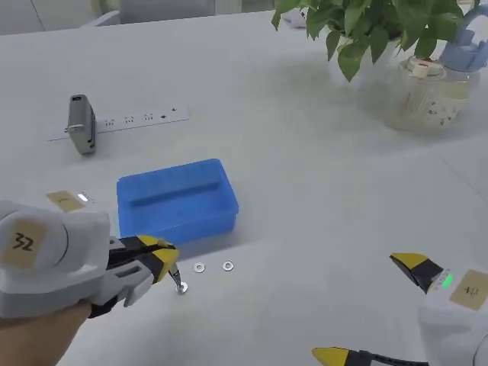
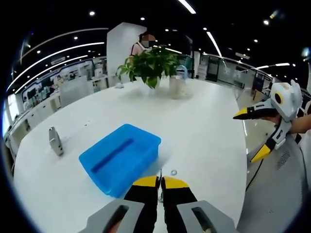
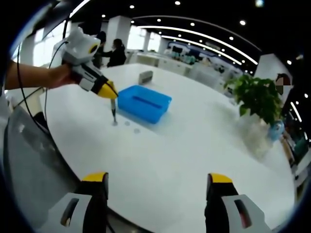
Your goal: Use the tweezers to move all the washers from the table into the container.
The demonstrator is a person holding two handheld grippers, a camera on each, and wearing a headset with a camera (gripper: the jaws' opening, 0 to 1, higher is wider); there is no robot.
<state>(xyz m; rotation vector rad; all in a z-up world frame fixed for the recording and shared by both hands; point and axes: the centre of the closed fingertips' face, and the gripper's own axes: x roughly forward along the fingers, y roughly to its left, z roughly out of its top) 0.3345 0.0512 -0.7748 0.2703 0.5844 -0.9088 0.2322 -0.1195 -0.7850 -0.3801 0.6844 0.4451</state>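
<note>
The blue container (image 1: pixel 175 200) sits on the white table, left of centre. In front of it lie two small metal washers (image 1: pixel 199 268) (image 1: pixel 228 265). My left gripper (image 1: pixel 166 255) is shut on thin metal tweezers (image 1: pixel 177 279), which point down to the table just left of the washers. A third washer seems to lie at the tweezers' tip. In the left gripper view the jaws (image 2: pixel 160 182) are closed on the tweezers, with one washer (image 2: pixel 173 172) just beyond. My right gripper (image 1: pixel 358 306) is open and holds nothing, at the lower right, well away from the washers (image 3: pixel 137 130).
At the back left lies a white power strip (image 1: pixel 126 120) with a grey plug block (image 1: pixel 81 122) on it. A potted plant (image 1: pixel 366 23) and a clear jar (image 1: pixel 427 91) stand at the back right. People stand far behind the table (image 3: pixel 170 160).
</note>
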